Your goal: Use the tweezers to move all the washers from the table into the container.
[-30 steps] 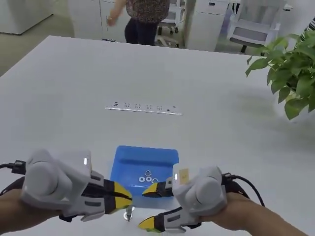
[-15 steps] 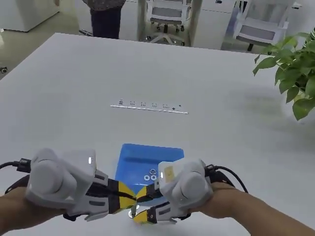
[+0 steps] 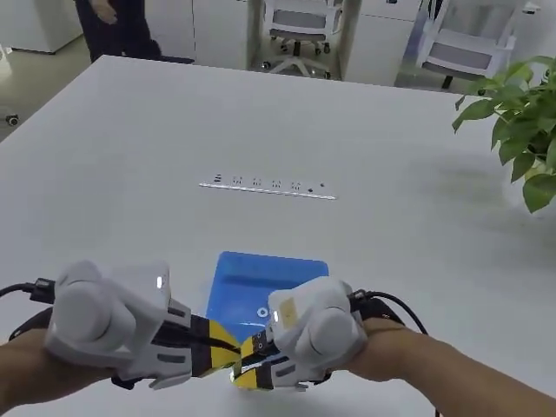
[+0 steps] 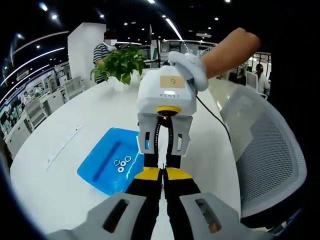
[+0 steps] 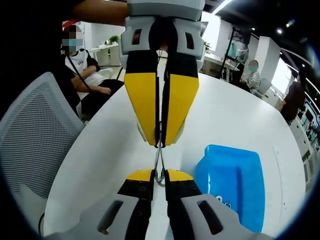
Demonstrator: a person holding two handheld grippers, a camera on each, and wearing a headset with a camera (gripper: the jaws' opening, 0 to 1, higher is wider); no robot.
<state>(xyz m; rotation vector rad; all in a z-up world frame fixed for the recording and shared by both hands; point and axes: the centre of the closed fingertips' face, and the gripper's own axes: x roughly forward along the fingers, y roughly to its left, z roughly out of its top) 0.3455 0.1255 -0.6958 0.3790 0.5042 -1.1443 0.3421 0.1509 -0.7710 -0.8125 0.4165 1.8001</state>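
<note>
Three washers (image 4: 122, 163) lie in the blue container (image 4: 106, 152) by the desk's (image 3: 261, 113) near edge. Both claws, left gripper (image 5: 160, 139) and right gripper (image 5: 160, 176), pinch narrow on the tweezers (image 5: 159, 159) between them: a handover, I judge. Next, one must release while the other holds firm.

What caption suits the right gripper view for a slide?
Tip to tip, left gripper and right gripper both clamp the tweezers beside the blue container.
</note>
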